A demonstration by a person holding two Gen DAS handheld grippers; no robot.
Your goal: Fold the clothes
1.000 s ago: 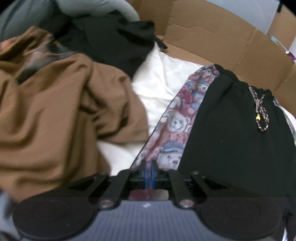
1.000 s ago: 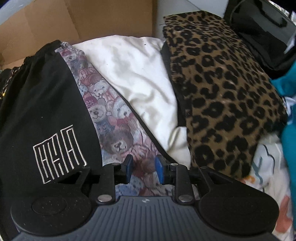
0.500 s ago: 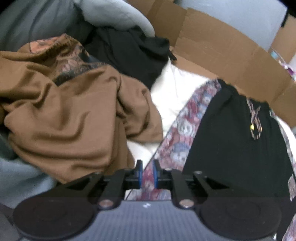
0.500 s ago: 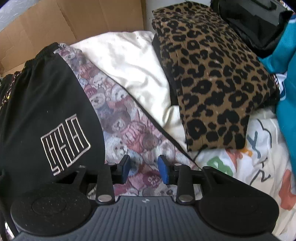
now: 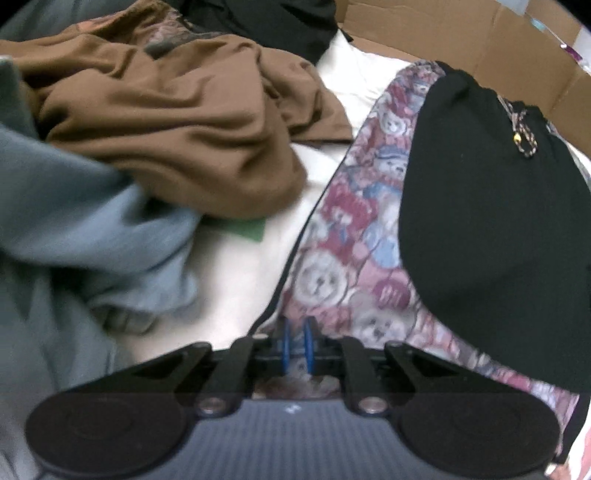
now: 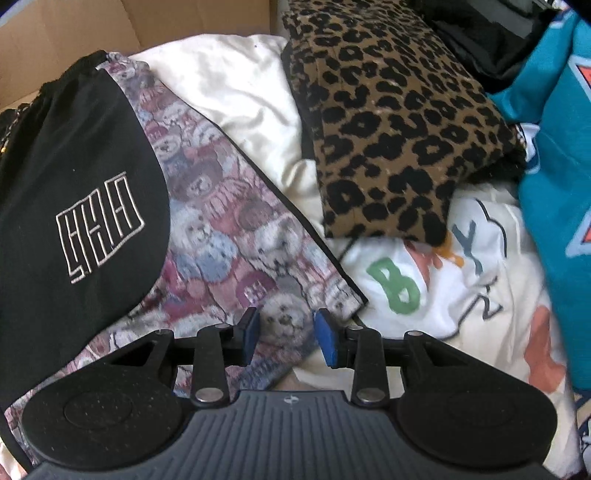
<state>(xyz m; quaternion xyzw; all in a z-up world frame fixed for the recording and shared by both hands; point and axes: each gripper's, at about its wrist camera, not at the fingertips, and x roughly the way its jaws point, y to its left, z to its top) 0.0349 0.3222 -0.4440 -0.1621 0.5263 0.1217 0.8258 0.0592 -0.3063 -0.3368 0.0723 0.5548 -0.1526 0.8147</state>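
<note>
Shorts (image 5: 480,221), black with bear-print side panels, spread flat on white bedding, waistband toward the cardboard (image 5: 443,33). Since a second ago, both views slid away from the waistband toward the leg hems. Left gripper (image 5: 296,347) over the panel's outer edge, no longer visibly clamped as before: pads drawn almost together with a slit between; cannot tell whether any cloth is nipped. Right gripper (image 6: 288,336) just been opening, now released, bear print beneath the gap but unpressed. Probably a smoothing pass done and a hem grab next, fold not yet begun. Only in the left view: drawstring (image 5: 522,136), plus brown garment (image 5: 177,122) and blue-grey garment (image 5: 92,229) heaped beside the shorts. Only in the right view: embroidered logo (image 6: 99,225), hem corner (image 6: 354,299), leopard-print fold (image 6: 388,129) beyond it.
</note>
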